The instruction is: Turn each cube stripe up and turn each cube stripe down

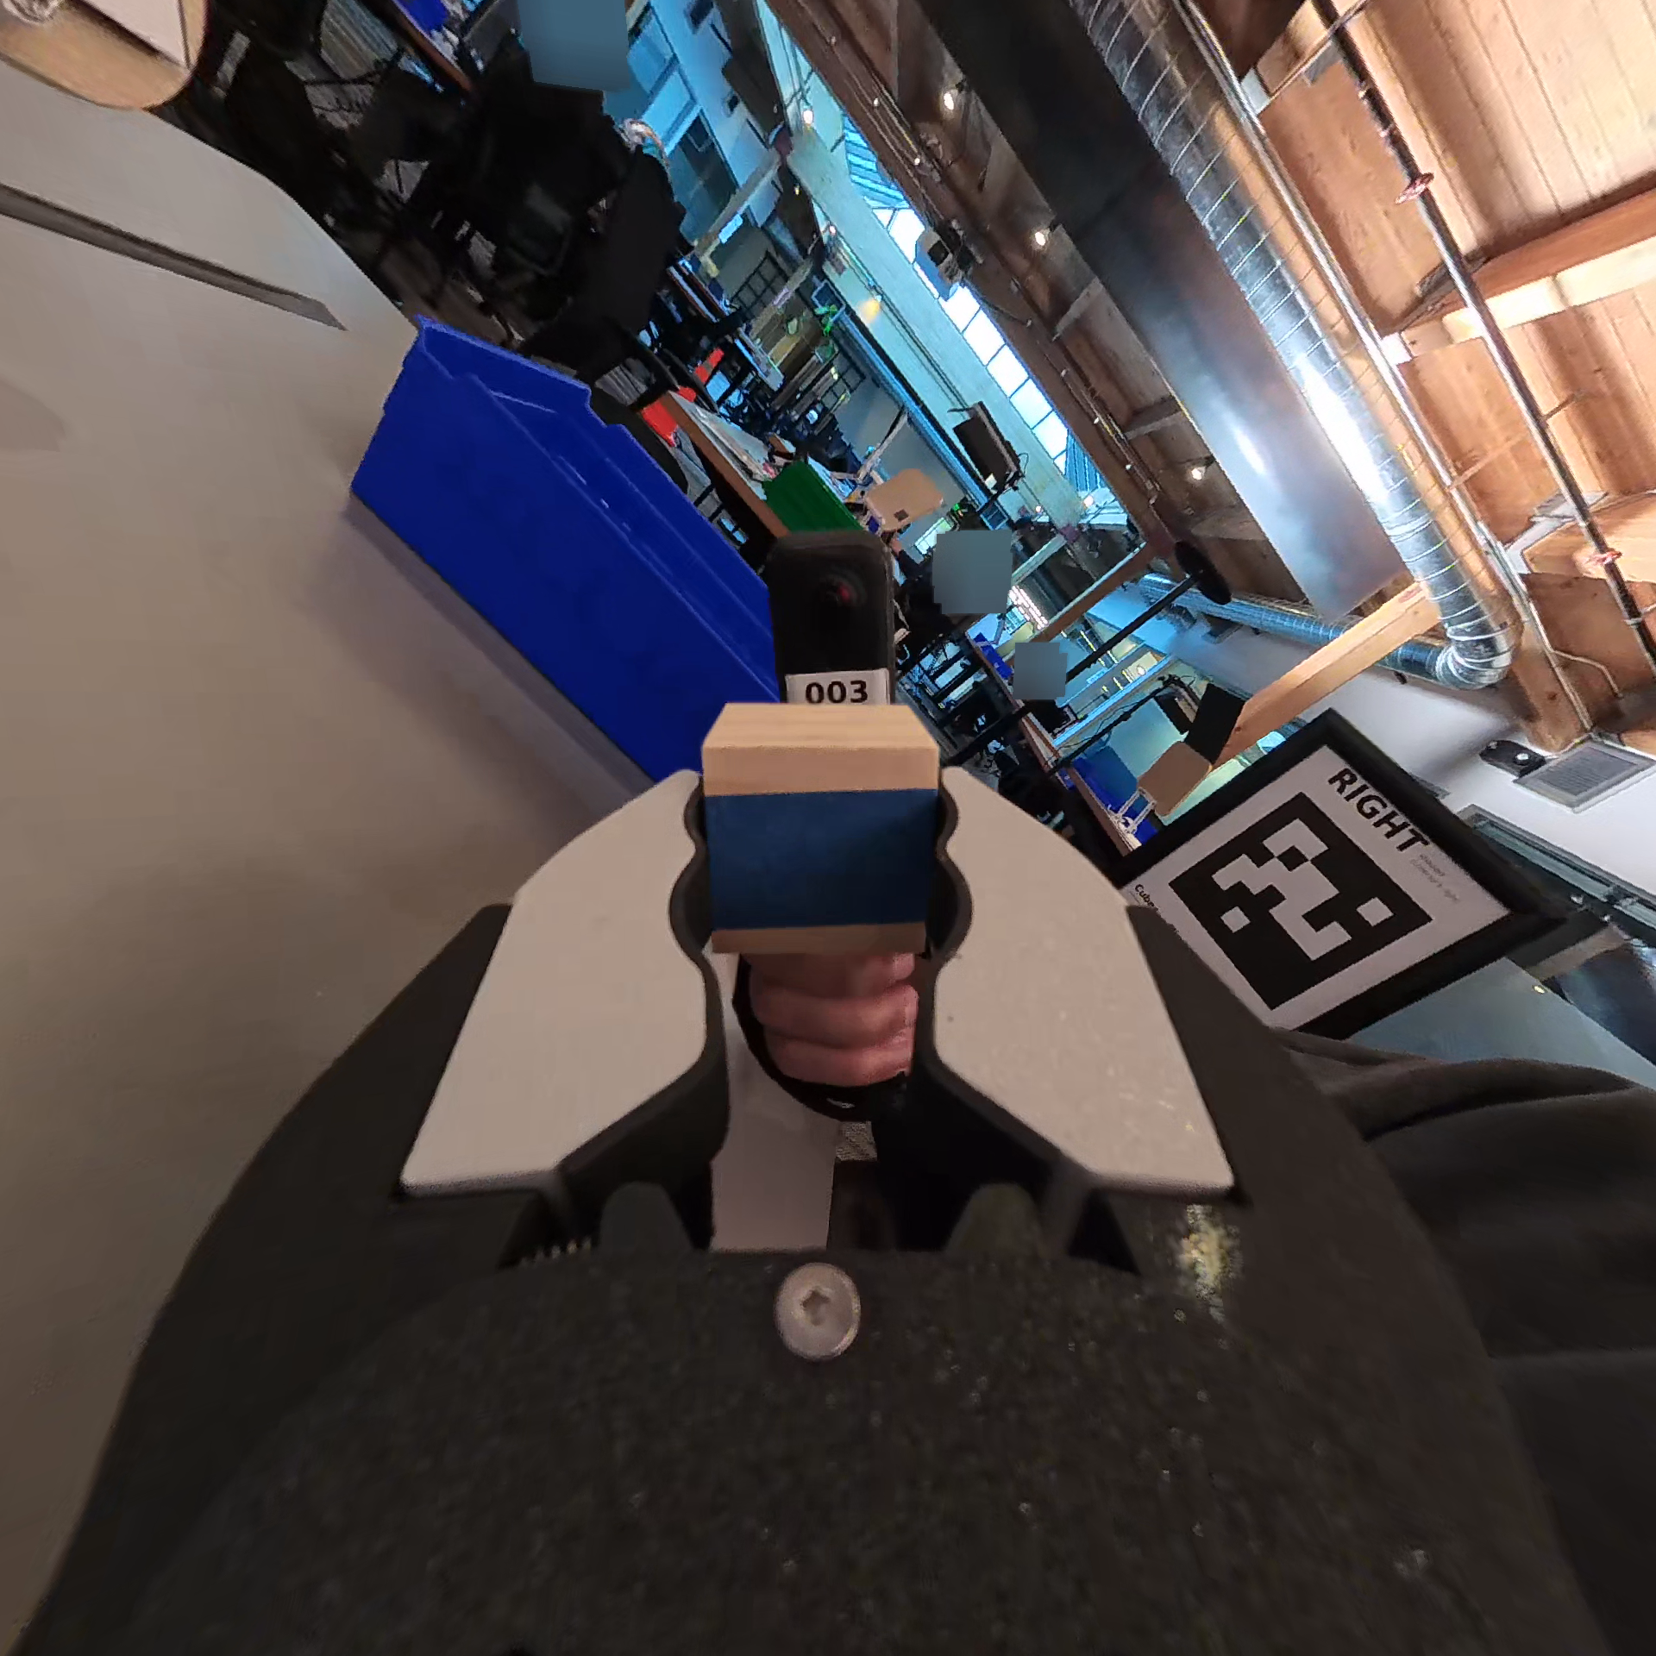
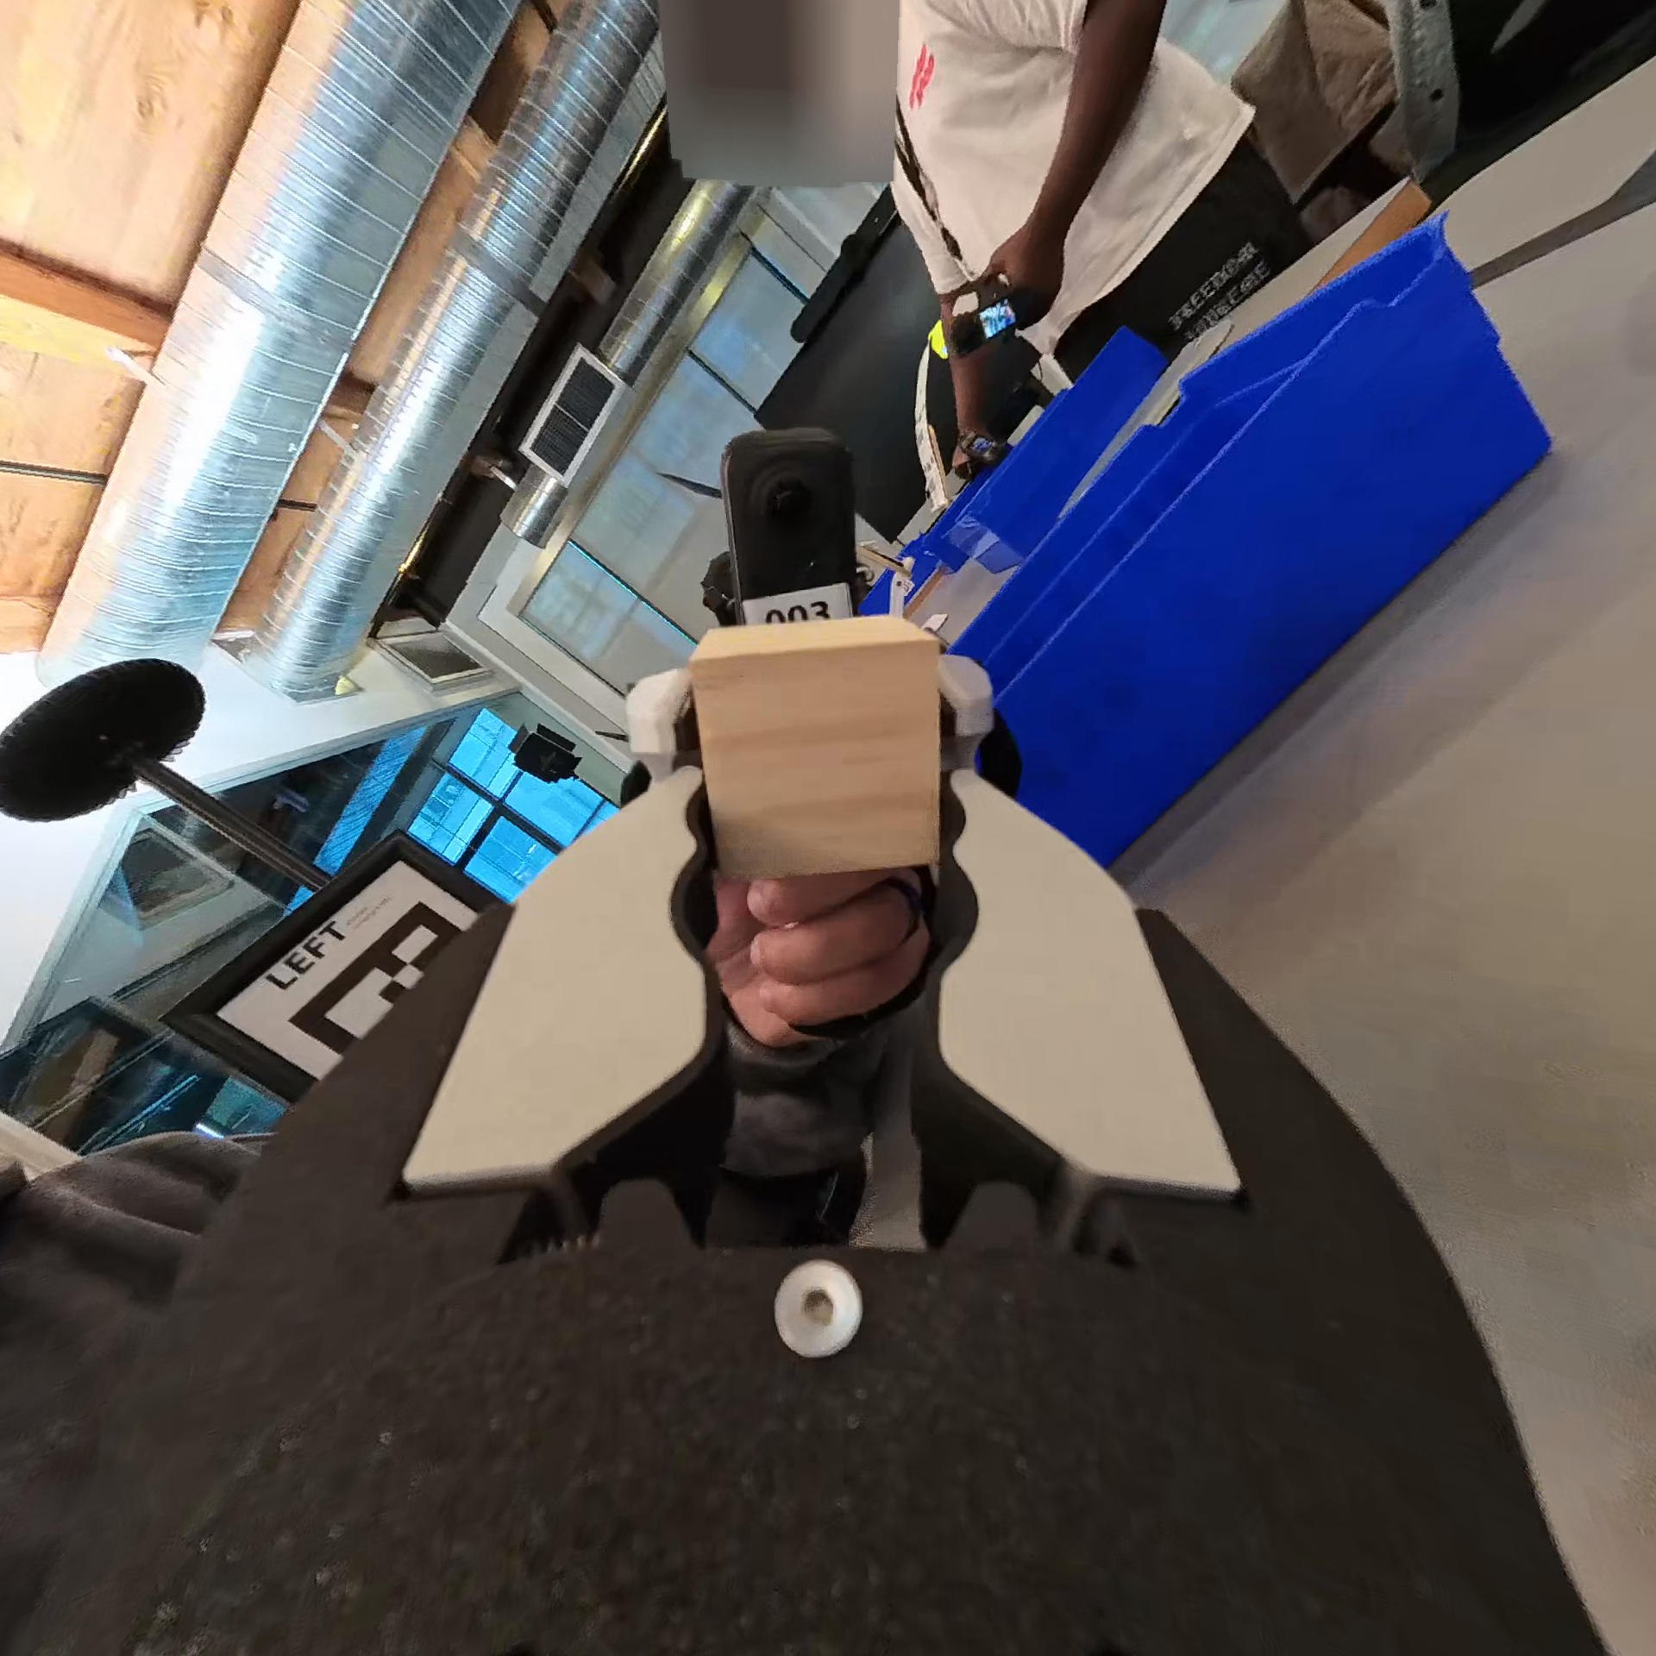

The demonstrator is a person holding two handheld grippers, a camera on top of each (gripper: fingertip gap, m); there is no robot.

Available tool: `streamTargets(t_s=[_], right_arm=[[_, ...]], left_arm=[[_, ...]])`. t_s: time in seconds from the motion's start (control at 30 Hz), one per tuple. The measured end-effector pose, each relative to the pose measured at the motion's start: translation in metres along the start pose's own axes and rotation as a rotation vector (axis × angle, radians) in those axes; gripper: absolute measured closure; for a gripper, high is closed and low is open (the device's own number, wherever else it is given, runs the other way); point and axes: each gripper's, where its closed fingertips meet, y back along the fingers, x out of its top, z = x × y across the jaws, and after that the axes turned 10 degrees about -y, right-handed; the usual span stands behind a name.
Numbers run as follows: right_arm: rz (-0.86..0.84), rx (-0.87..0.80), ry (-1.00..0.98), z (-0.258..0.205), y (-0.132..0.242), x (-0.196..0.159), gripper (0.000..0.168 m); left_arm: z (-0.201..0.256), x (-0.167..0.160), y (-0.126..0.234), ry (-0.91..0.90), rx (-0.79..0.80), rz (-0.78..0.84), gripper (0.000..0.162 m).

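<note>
A wooden cube (image 1: 820, 851) with a broad blue stripe across the face towards the camera sits between the fingers of my left gripper (image 1: 820, 811), which is shut on it in mid-air. In the right wrist view, a cube (image 2: 820, 762) shows a plain wooden face, and my right gripper (image 2: 820, 793) is shut on it. The two grippers face each other: the white fingertips (image 2: 654, 712) of the other gripper flank the cube's far side, so both seem to hold the same cube. A hand (image 2: 806, 963) grips the opposite handle behind the cube.
Blue plastic bins (image 1: 556, 538) stand on the grey table (image 1: 179, 717); they also show in the right wrist view (image 2: 1254, 582). A framed black-and-white marker board (image 1: 1299, 860) stands behind. A person in a white shirt (image 2: 1030, 134) stands by the bins. Both views are tilted.
</note>
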Motion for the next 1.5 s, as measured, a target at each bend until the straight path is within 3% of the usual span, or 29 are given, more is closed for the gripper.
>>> streamTargets(t_s=[0.1,0.2,0.3,0.37,0.43,0.53,0.7,0.87,0.97,1.1,1.5], right_arm=[[-0.008,-0.018,0.004,0.003,0.005,-0.001,0.122],[0.011,-0.044,0.055,-0.002,0.016,0.008,0.123],[0.015,-0.093,0.121,-0.008,0.033,0.020,0.122],[0.036,-0.151,0.202,-0.014,0.047,0.033,0.123],[0.069,-0.230,0.309,-0.023,0.064,0.051,0.122],[0.141,-0.438,0.522,-0.038,0.104,0.090,0.122],[0.304,-0.903,0.710,-0.047,0.212,0.176,0.122],[0.149,-1.315,0.580,0.049,0.311,0.238,0.122],[-0.006,-1.404,0.323,0.124,0.343,0.230,0.122],[-0.136,-1.530,0.149,0.176,0.362,0.206,0.122],[-0.224,-1.680,0.052,0.198,0.378,0.189,0.121]], left_arm=[[0.000,-0.003,0.000,0.021,-0.018,-0.002,0.118],[0.009,0.008,0.019,-0.017,-0.001,0.105,0.098],[-0.001,-0.013,0.046,-0.154,0.201,0.056,0.088],[-0.013,-0.028,0.067,-0.226,0.379,0.087,0.093],[-0.016,-0.042,0.075,-0.230,0.461,0.099,0.097],[-0.018,-0.050,0.072,-0.275,0.493,0.035,0.098],[-0.026,-0.061,0.065,-0.424,0.583,-0.092,0.104],[-0.025,-0.072,0.056,-0.404,0.535,-0.136,0.106],[-0.024,-0.075,0.054,-0.391,0.514,-0.152,0.107],[-0.026,-0.079,0.053,-0.379,0.510,-0.173,0.107],[-0.024,-0.092,0.047,-0.344,0.465,-0.229,0.107]])
